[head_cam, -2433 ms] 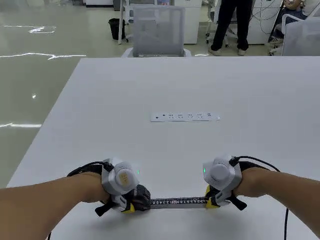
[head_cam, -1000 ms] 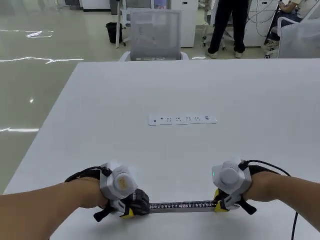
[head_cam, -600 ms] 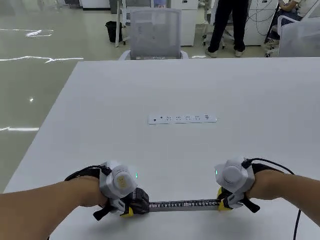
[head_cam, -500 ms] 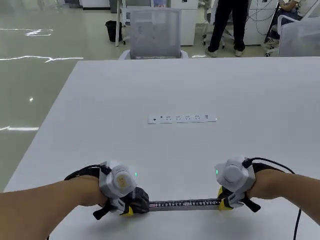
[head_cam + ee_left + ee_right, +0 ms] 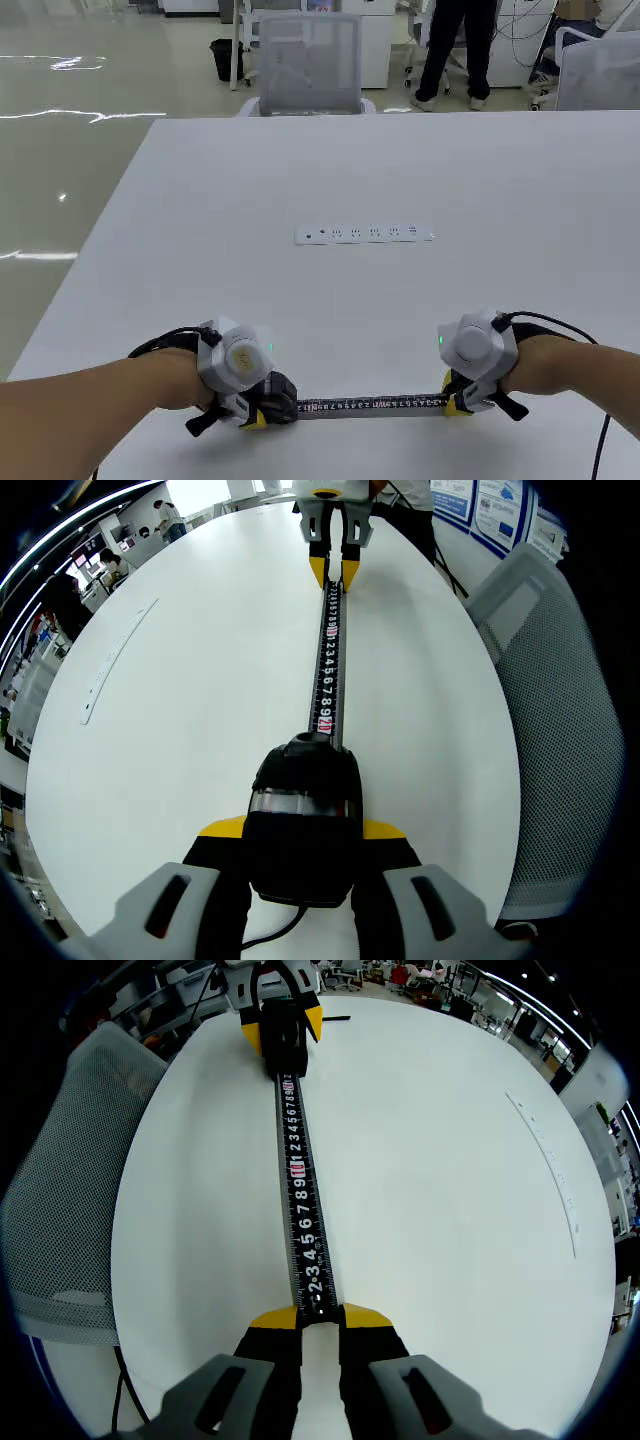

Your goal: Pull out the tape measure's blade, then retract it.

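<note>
A broad white tabletop [image 5: 200, 250] in an open-plan office has a white power strip [image 5: 365, 234] lying at its middle. Past its far edge stand a grey mesh chair [image 5: 308, 60] and a person [image 5: 458, 45] in dark trousers on a glossy floor [image 5: 70, 150].

Close to the near edge, I hold a tape measure [image 5: 303, 810] drawn out between my two grippers. My left gripper [image 5: 303, 830] is clamped on its black case, with one yellow-tipped jaw pressed against each side. The blade [image 5: 300, 1190] leaves the mouth of the case in a straight line and runs low along the white surface. Its face is turned up, showing white numerals on black with red marks at intervals. I cannot tell whether it touches the tabletop. My right gripper [image 5: 318, 1318] pinches the blade's free end, its jaws closed down onto the strip.

In the head view the two grippers sit well apart, one to each side of me, and the blade spans the gap between them, roughly parallel to the near edge. The power strip lies well beyond it. A black cable [image 5: 160, 340] loops back from the left gripper. In the left gripper view, a second chair [image 5: 560, 710] with a mesh back stands just beside the tabletop.
</note>
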The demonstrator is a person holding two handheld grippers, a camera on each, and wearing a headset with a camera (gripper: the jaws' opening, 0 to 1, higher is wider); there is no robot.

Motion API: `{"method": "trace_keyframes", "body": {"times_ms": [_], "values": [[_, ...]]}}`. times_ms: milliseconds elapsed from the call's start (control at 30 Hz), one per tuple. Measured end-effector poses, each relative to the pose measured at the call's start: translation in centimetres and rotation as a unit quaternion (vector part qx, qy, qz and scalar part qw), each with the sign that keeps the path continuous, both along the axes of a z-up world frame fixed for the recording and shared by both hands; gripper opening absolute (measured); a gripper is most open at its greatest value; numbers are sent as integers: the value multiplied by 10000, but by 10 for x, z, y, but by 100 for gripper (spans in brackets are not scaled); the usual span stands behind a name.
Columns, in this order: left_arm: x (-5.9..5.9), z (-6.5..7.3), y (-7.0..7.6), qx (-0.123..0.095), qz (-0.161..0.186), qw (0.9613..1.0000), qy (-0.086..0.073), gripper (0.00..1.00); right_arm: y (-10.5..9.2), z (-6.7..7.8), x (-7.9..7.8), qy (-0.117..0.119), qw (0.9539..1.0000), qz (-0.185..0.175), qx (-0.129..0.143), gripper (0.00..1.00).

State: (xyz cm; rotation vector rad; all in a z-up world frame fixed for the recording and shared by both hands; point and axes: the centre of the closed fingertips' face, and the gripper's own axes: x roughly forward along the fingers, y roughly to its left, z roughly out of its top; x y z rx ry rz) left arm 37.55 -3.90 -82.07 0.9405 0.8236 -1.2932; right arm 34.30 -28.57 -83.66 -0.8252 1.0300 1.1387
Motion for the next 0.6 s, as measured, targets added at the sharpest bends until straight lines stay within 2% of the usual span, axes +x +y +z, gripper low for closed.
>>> {"method": "trace_keyframes", "body": {"times_ms": [600], "values": [[0,0,0,-10,17,10000,9,34,-8,0,-1,6,10000,-47,-38,12]]}}
